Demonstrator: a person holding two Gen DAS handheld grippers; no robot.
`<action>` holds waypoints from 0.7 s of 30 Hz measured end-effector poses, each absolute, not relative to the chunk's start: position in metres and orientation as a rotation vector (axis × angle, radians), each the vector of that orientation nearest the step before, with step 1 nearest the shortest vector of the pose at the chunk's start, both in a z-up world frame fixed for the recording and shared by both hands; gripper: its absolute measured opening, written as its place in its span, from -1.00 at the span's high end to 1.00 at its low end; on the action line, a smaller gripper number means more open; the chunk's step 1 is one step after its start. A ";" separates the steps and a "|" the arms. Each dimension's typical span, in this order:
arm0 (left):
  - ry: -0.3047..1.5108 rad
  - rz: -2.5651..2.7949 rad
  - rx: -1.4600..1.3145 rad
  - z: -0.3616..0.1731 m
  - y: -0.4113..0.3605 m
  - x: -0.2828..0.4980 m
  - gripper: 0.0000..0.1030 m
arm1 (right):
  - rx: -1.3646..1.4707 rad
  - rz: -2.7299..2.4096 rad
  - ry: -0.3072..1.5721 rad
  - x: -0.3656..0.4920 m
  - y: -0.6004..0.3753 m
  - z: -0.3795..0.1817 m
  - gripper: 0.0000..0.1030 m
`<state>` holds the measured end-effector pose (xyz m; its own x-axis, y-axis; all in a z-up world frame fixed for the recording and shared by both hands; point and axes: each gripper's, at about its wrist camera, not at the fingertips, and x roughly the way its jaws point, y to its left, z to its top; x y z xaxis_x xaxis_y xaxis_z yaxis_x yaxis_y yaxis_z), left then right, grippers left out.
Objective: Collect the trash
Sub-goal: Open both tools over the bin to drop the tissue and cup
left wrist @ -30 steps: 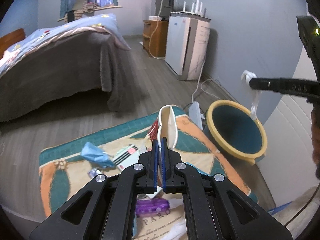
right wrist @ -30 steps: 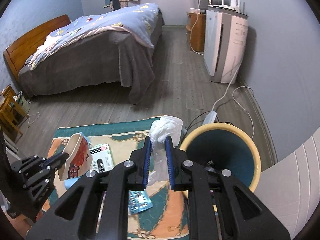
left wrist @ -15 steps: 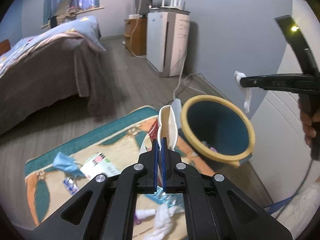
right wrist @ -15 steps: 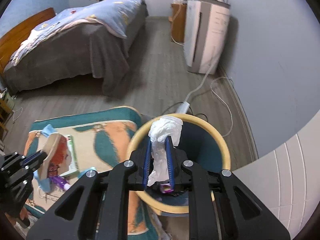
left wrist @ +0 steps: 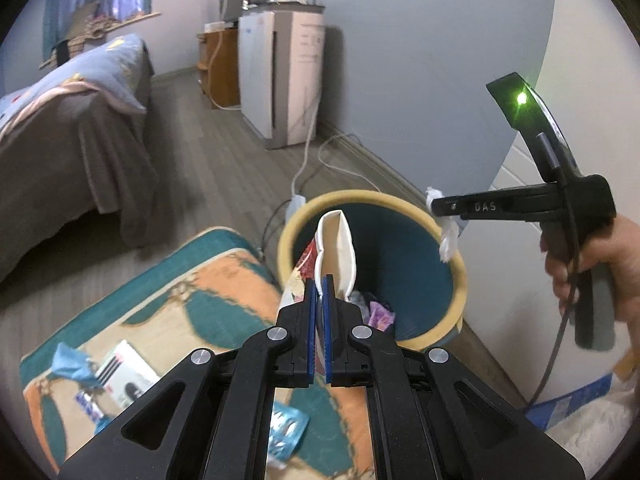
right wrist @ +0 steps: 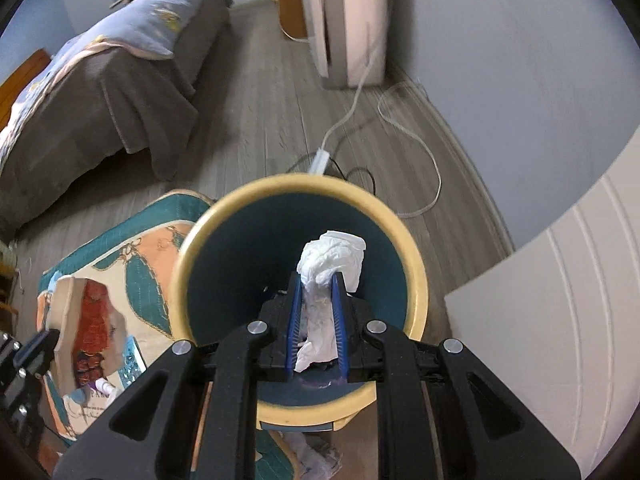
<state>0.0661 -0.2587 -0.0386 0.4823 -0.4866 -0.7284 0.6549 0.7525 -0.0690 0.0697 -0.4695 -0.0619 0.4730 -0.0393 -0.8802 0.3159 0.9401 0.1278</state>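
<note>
A teal bin with a yellow rim (left wrist: 400,204) (right wrist: 248,196) stands on the floor beside a patterned rug (left wrist: 208,280). My left gripper (left wrist: 319,280) is shut on a flattened paper cup (left wrist: 336,248) and holds it over the bin's near rim; the cup also shows at the left of the right wrist view (right wrist: 86,328). My right gripper (right wrist: 317,280) is shut on a crumpled white tissue (right wrist: 332,256) directly above the bin's mouth, and it also shows in the left wrist view (left wrist: 436,210). Wrappers lie in the bin's bottom (left wrist: 378,314).
On the rug lie a blue wrapper (left wrist: 72,364), a white card box (left wrist: 124,372) and a foil packet (left wrist: 286,432). A bed (left wrist: 72,128) stands at left, a white appliance (left wrist: 288,80) with a cable (left wrist: 304,168) by the wall behind the bin.
Both grippers have moved right toward the bin. The tissue now hangs over the bin's mouth and the cup has reached the bin's rim. Both stay shut.
</note>
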 end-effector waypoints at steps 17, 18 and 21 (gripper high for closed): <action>0.766 -0.708 0.255 -0.046 -0.294 0.095 0.20 | 0.290 -0.201 1.002 0.079 -0.460 -0.050 0.01; 0.765 -0.706 0.250 -0.046 -0.293 0.094 0.02 | 0.287 -0.205 1.000 0.078 -0.460 -0.050 -0.11; 0.758 -0.689 0.242 -0.045 -0.288 0.091 -0.57 | 0.284 -0.209 0.997 0.078 -0.459 -0.047 -0.32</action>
